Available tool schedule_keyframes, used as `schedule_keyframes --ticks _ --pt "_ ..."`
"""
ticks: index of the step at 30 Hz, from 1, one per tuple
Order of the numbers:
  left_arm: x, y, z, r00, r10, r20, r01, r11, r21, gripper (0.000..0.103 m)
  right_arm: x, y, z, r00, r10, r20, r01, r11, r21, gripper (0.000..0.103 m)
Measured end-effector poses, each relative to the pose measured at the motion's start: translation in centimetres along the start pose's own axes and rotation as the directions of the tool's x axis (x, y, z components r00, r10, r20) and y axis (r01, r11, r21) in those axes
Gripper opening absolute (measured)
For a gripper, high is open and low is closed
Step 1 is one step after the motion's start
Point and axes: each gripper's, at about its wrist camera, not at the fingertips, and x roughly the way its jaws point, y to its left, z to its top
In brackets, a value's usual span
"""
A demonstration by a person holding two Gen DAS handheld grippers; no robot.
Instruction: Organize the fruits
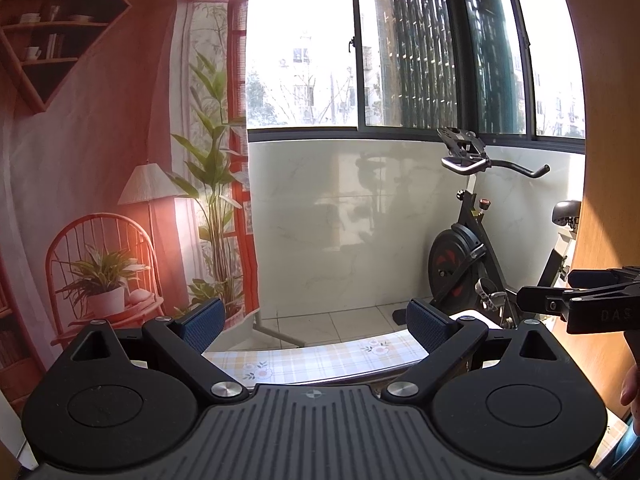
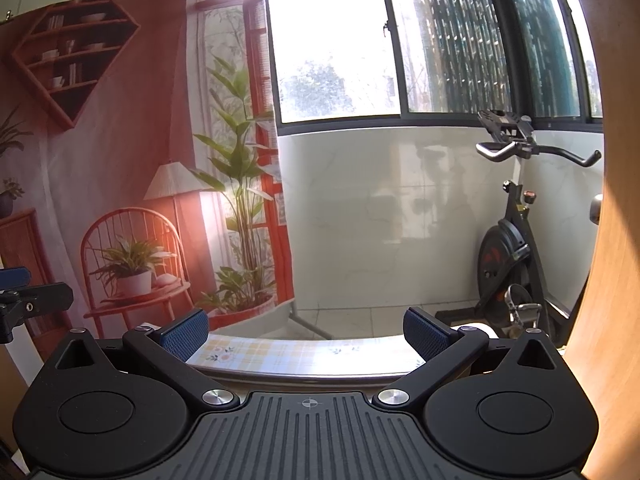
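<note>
Fruits are nowhere to be seen in either wrist view, so where they lie cannot be told; both cameras look out level over the far edge of the counter rather than down onto it.

Nearest, the left tongs stand spread wide with nothing between the blue pads, and the right tongs are likewise released and empty. In the left wrist view the right tongs also show from the side at the right edge, close by, with part of a hand below them. That closeness is the first hazard, in my judgement: both tools are held at similar height, and a blind swing toward the work could knock one against the other.

Just past the pads lies the counter, covered in a checked, flowered cloth, of which only a narrow strip shows. With the surface mostly below the field of view, lowering either tool without tilting it down first risks striking the counter or bumping a fruit unseen and rolling it off the edge.

Beyond the edge the tiled floor drops away, so anything pushed forward would likely fall. Farther off stand a printed backdrop on the left, an exercise bike on the right and bright windows, whose glare could wash out detail on whatever is picked up.
</note>
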Motion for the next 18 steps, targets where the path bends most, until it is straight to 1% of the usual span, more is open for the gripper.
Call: schedule_keyframes --ticks 18 --pt "0.13 0.21 0.11 0.999 -0.035 0.000 0.035 0.999 0.015 0.100 -0.58 0.45 0.26 1.000 0.011 0.009 -0.011 1.000 -0.004 0.103"
